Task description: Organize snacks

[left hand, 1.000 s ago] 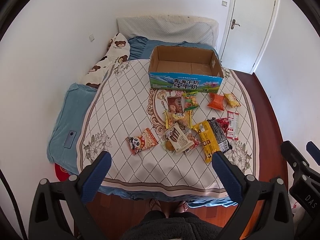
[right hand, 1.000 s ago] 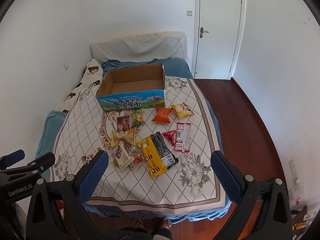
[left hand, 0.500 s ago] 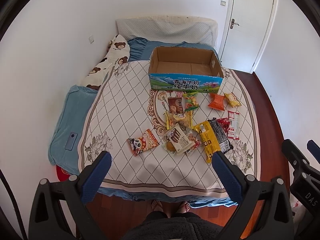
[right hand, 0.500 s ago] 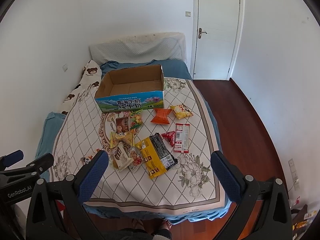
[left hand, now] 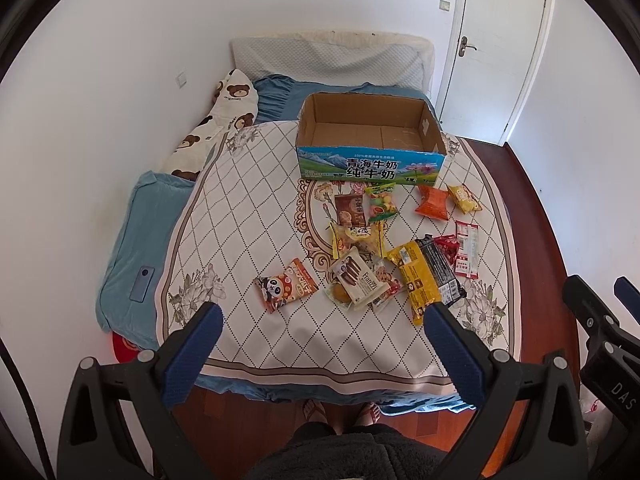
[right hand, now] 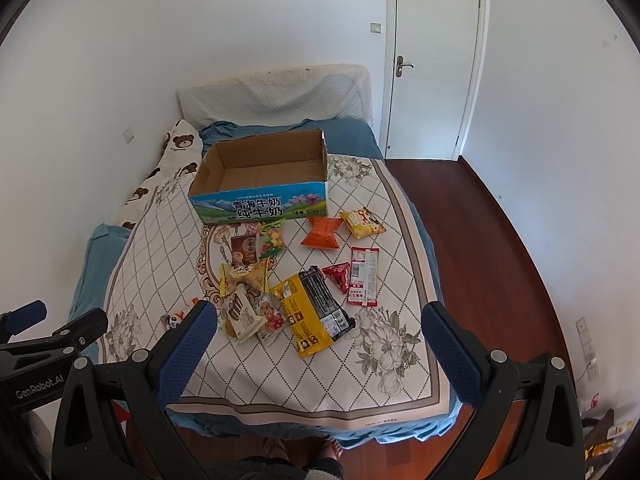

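An open, empty cardboard milk box (left hand: 370,142) (right hand: 260,182) stands on a quilted cloth (left hand: 248,216) over the bed. Several snack packets lie in front of it: a panda packet (left hand: 286,289), a cookie packet (left hand: 360,280) (right hand: 240,316), a yellow-black packet (left hand: 426,278) (right hand: 314,314), an orange packet (left hand: 432,208) (right hand: 322,232) and a red-white strip (right hand: 364,276). My left gripper (left hand: 320,320) and right gripper (right hand: 320,320) are both open and empty, held high above the bed's near edge.
A bear-print pillow (left hand: 218,124) and a blue pillow with a phone (left hand: 142,284) lie at the bed's left. A white door (right hand: 434,68) and wood floor (right hand: 492,240) are on the right. The person's feet (left hand: 340,412) stand at the bed's foot.
Both views have drifted slightly; the bed and snacks sit a little lower and farther. No snack has moved and both grippers stay open.
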The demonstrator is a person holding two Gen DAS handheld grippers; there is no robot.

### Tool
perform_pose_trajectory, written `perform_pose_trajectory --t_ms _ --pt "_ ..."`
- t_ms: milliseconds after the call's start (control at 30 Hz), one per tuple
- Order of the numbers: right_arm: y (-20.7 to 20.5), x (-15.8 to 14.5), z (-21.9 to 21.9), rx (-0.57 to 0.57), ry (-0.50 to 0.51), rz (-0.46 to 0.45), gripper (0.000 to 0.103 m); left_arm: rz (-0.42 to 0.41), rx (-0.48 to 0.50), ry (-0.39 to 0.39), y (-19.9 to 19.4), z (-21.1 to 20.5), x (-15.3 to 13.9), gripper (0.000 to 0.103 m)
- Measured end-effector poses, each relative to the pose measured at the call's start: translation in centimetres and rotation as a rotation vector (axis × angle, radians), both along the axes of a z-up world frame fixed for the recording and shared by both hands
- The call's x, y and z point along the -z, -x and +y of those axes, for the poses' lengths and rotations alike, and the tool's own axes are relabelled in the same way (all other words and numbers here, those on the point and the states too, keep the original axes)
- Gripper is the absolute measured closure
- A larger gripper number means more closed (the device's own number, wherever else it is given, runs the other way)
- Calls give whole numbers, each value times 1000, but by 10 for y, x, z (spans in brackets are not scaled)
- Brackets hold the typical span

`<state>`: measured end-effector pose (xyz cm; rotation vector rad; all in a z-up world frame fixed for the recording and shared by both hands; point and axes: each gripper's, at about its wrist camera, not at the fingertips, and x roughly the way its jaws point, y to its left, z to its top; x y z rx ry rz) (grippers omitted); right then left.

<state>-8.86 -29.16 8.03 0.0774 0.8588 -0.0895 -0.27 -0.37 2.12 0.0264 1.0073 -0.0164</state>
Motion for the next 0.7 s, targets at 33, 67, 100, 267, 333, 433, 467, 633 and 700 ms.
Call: perform_pose_trajectory --t_ms 33,67,100,267,333,433,467,633,700 --pt "0 0 1 0 1 0 0 0 0 0 0 0 0 0" --pt "0 0 1 1 1 -1 0 1 0 -1 0 -1 0 0" --pt "0 0 1 0 -1 -1 0 0 -1 -2 0 -1 0 0" --pt "0 -1 2 0 -2 1 0 -1 -1 -3 0 -2 0 0" --pt "-1 0 2 2 0 0 0 2 -1 0 -1 -1 0 0" --pt "0 0 1 2 2 -1 0 1 0 -2 0 -3 1 0" --pt "0 1 3 6 10 -4 0 0 -2 -5 0 -3 1 0" --pt "-15 13 12 -40 -39 30 0 -37 -15 -9 -7 7 2 0" --pt "-23 26 15 -58 -99 55 0 -65 -20 -17 -14 16 4 0"
